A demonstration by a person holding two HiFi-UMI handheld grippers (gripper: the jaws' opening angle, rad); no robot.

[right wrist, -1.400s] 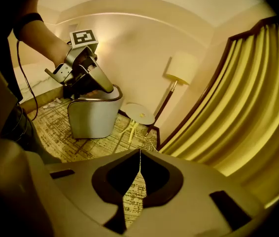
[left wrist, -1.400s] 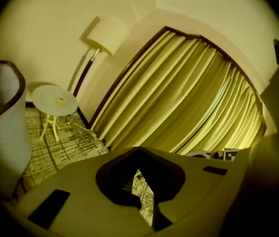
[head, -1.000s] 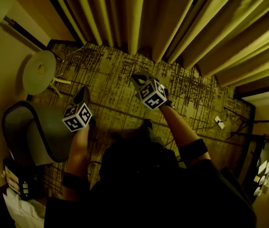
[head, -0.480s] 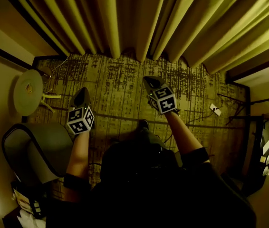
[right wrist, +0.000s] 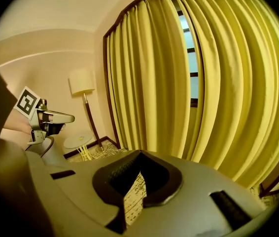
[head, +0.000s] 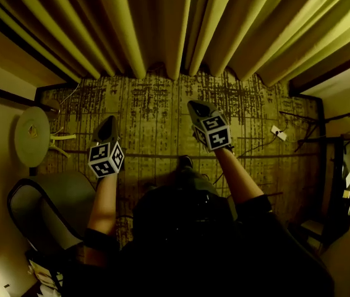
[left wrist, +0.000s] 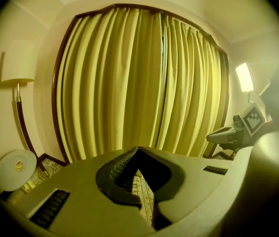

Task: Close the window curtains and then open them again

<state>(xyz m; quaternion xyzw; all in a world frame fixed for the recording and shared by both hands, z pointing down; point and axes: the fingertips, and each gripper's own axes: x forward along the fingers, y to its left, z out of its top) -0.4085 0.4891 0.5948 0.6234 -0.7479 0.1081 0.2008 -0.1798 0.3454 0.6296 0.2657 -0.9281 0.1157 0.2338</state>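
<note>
Yellow pleated curtains (head: 175,23) hang across the window in two panels, left (left wrist: 110,83) and right (left wrist: 193,83). A narrow gap (right wrist: 192,58) between them shows the window panes. My left gripper (head: 109,122) is held above the patterned carpet, short of the left panel, shut and empty; its jaws (left wrist: 138,150) meet at the tip. My right gripper (head: 195,106) is a little farther forward, just short of the gap, also shut with nothing in it (right wrist: 139,153). Neither touches the fabric. Each gripper shows in the other's view: the right (left wrist: 228,132) and the left (right wrist: 55,117).
A round side table (head: 31,135) and a floor lamp (left wrist: 17,65) stand at the left by the curtain's end. A chair (head: 45,209) is at my lower left. Cables and a white plug block (head: 278,132) lie on the carpet at the right. A wall light (left wrist: 244,77) glows right.
The curtains have come closer and fill more of the head view. Both grippers advanced toward them, and the right gripper's cube has rolled. Both stayed shut.
</note>
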